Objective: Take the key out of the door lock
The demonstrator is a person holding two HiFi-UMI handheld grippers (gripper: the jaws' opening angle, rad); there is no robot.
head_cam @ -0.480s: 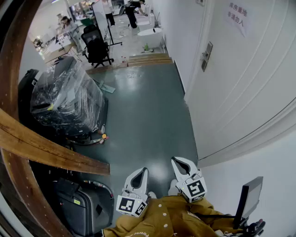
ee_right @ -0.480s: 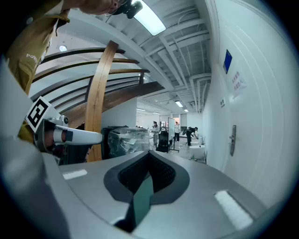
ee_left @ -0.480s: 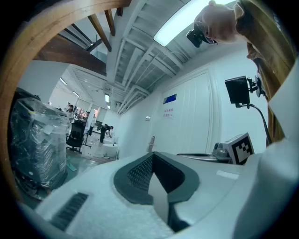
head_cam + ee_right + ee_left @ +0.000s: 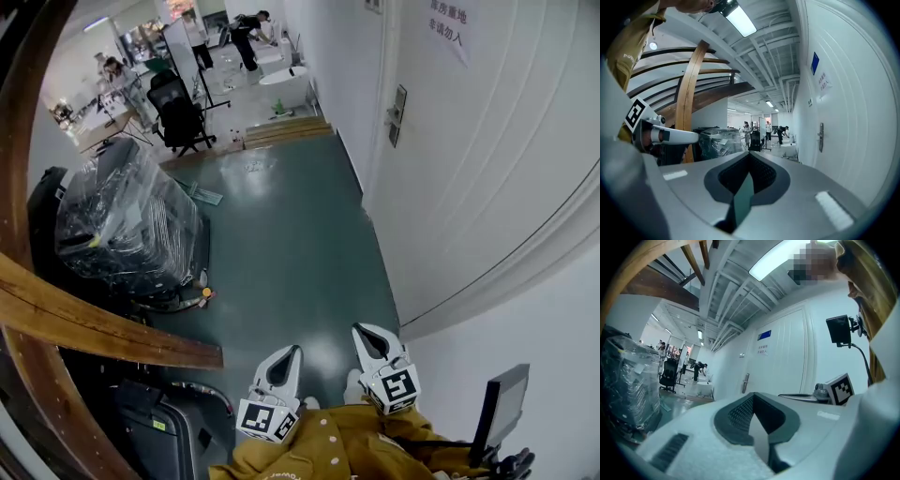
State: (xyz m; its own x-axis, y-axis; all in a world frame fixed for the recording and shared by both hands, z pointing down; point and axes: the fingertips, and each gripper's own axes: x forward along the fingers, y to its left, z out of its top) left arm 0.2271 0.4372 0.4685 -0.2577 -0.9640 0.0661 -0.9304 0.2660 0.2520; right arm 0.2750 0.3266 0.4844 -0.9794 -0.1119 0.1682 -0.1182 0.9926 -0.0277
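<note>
Green-grey floor (image 4: 291, 244) runs as an open lane between a film-wrapped load (image 4: 127, 225) at its left edge and the white wall on the right, bare from the grippers up to some planks at the far end. The door (image 4: 487, 159) is in that right wall, with the lock (image 4: 397, 114) at the door's far edge, well apart from both grippers. The key is too small to make out in any view. A paper sign (image 4: 448, 30) near the door's top carries two lines of Chinese characters, too small to read surely. Only the gripper views show a blue plate (image 4: 764, 335) above it, its writing illegible. The right gripper view shows the letters "Pow" on an ochre sleeve (image 4: 629, 56). The left gripper (image 4: 286, 356) and right gripper (image 4: 367, 339) are side by side at the floor's near edge, both clenched on nothing, their jaws meeting along the seam. A wooden beam (image 4: 84, 323) and a black case (image 4: 159, 427) crowd the near left corner. A small screen (image 4: 502, 403) stands close by the right gripper. An office chair (image 4: 178, 112) and people stand far off. The gripper views alone show the ceiling lights and beams overhead.
</note>
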